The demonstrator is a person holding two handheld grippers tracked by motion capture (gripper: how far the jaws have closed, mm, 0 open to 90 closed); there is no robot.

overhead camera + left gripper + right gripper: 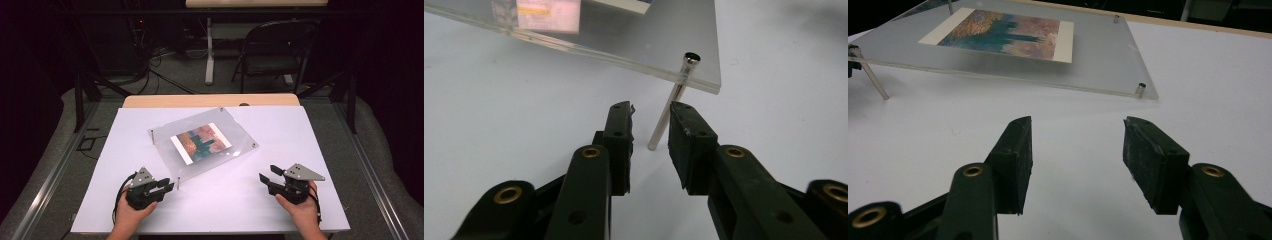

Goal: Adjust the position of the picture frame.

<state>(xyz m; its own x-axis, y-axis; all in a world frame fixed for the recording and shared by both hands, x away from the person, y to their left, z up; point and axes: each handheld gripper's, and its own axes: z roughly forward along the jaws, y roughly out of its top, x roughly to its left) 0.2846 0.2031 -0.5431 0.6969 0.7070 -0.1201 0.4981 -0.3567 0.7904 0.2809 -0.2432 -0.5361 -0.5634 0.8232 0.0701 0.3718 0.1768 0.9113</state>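
The left gripper (650, 117) holds narrow jaws around the metal leg (667, 110) under the acrylic frame's (200, 145) near corner – contact unclear – while the right gripper (267, 175) gapes wide, empty.

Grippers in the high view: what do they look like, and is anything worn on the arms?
Both the left gripper and the right gripper are black, two-jawed, each topped by a grey three-cornered plate, with black cables looping beside the hands. Brass-coloured rivets mark the jaw links. No sleeves show on the forearms.
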